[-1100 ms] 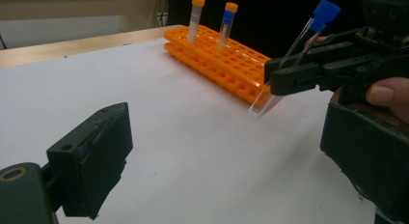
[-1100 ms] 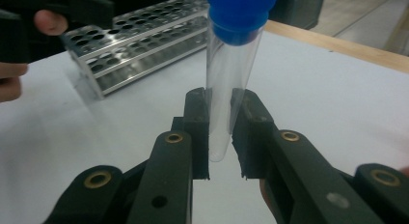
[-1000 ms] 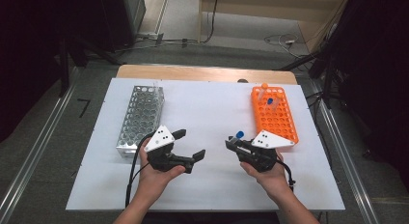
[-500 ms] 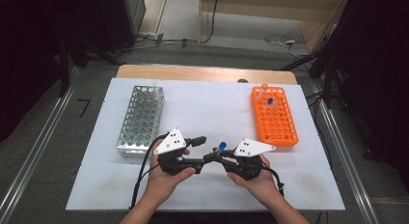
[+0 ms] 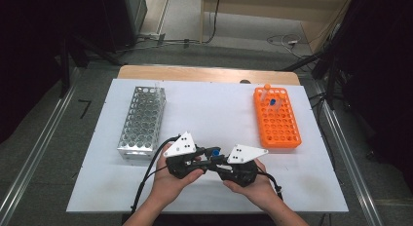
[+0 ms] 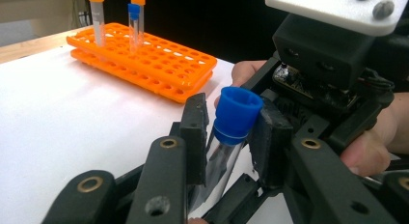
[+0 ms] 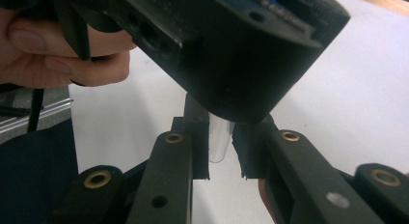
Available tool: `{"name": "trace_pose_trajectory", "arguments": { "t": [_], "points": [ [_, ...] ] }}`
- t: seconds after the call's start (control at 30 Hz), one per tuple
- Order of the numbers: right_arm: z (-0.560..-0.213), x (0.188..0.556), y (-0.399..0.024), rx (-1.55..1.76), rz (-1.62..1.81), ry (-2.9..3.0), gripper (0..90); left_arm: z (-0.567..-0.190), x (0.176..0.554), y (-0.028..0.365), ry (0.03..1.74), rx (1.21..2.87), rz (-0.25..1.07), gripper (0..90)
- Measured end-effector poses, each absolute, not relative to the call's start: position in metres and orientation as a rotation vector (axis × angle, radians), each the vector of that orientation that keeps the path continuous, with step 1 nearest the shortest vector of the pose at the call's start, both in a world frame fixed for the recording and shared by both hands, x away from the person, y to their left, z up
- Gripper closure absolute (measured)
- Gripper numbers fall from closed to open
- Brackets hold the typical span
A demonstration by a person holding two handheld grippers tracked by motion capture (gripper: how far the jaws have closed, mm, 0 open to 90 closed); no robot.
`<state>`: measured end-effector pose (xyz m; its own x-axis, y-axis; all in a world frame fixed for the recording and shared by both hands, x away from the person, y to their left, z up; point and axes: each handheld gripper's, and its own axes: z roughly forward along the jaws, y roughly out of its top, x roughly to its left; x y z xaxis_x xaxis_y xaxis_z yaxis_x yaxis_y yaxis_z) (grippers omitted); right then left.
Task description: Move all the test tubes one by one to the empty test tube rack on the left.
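- No text, label, brand, number or sign can be read in any view.
- The orange plastic tube rack (image 5: 276,118), the perforated metal tube rack (image 5: 142,122) and the clear tube with a blue screw cap (image 6: 234,119) bear no legible marking.
- The white three-cornered plates (image 5: 181,144) on the hand-held tools show only dark screw heads, no lettering.

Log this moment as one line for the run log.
stage: tube handover | left hand-held gripper: just closed on blue-capped tube | right hand-held gripper: shut on tube's lower end | orange rack: three tubes
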<state>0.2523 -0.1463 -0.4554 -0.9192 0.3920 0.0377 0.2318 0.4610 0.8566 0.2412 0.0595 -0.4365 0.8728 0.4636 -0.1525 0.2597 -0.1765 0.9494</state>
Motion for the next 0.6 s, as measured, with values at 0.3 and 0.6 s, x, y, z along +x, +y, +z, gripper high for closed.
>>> {"name": "trace_pose_trajectory", "arguments": {
  "t": [0.3, 0.6],
  "points": [
    [-0.4549, 0.253, -0.1485, 0.547, 1.487, 2.557, 74.3, -0.4342, 0.239, 0.0623, 0.546, 1.773, 0.255, 76.0],
    [-0.456, 0.2527, -0.1507, 0.544, 1.491, 2.547, 68.7, -0.4321, 0.2392, 0.0663, 0.568, 1.755, 0.274, 76.5]
  ]
}}
